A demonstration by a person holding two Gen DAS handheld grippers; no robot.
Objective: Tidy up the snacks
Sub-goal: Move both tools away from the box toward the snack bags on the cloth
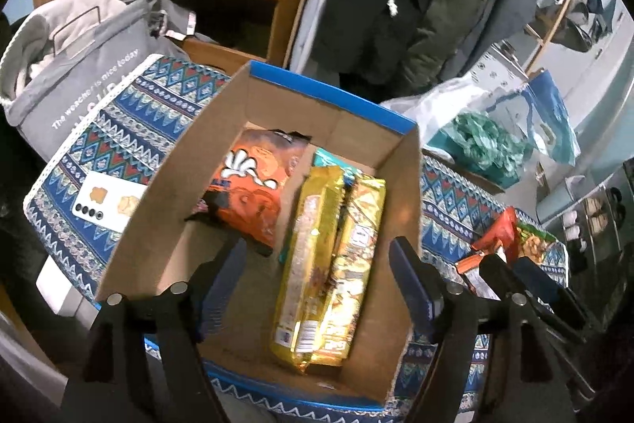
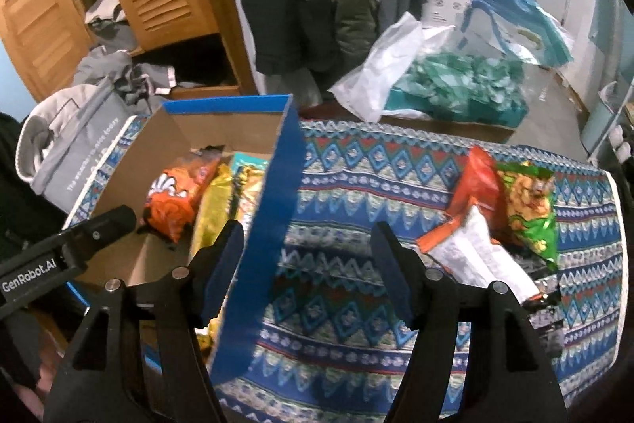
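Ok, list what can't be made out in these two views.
- Teal packet, left wrist view: mostly hidden under the yellow packs.
- Snack pile, right wrist view: lower packets covered by the white packet; labels blurred.
- Box floor, right wrist view: blocked by its blue wall.

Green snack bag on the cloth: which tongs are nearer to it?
Right. The right tongs hang open over the cloth just left of the green bag; the left tongs are open over the box, farther left.
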